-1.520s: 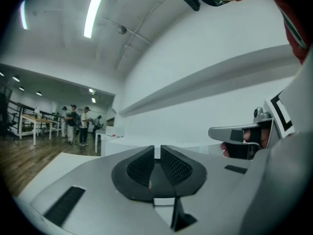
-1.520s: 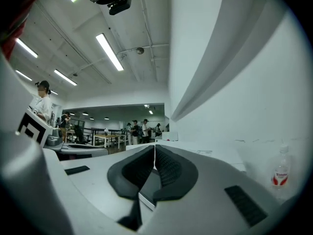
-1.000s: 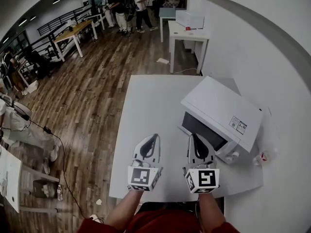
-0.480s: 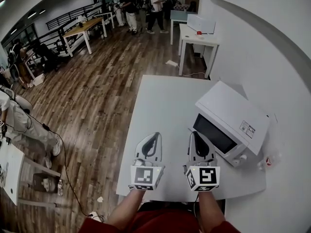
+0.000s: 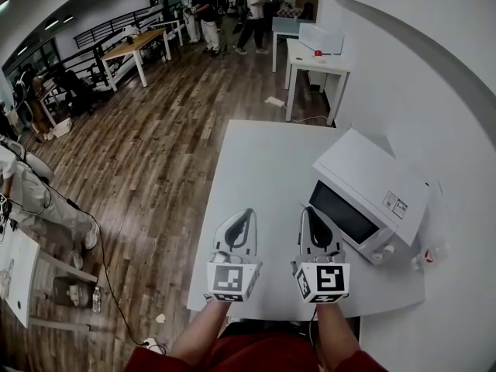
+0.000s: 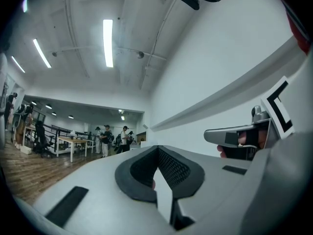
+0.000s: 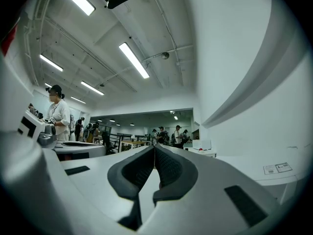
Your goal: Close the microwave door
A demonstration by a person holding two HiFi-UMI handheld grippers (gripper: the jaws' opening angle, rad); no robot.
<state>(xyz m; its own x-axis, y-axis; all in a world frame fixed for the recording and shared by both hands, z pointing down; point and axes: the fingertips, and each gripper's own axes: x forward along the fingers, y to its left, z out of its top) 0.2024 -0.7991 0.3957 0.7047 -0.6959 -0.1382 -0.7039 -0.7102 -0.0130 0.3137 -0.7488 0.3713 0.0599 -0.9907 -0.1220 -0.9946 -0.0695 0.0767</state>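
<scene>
On white table (image 5: 256, 169), microwave (image 5: 364, 178) (near corner behind right gripper (image 5: 311, 210))

Left tongs (image 5: 248, 211): white shell, black pads, black-and-white marker cube (image 5: 232, 280).
Right tongs (image 5: 308, 209): identical build.
Garment (image 5: 256, 353): red.

The label (image 5: 394, 204) on the microwave (image 5: 372, 178) is too small to read. A small thing (image 5: 425, 257) right of it cannot be identified. The right gripper (image 5: 311, 211) hides part of the microwave's near edge. The arms (image 5: 203, 332) are cut off.
</scene>
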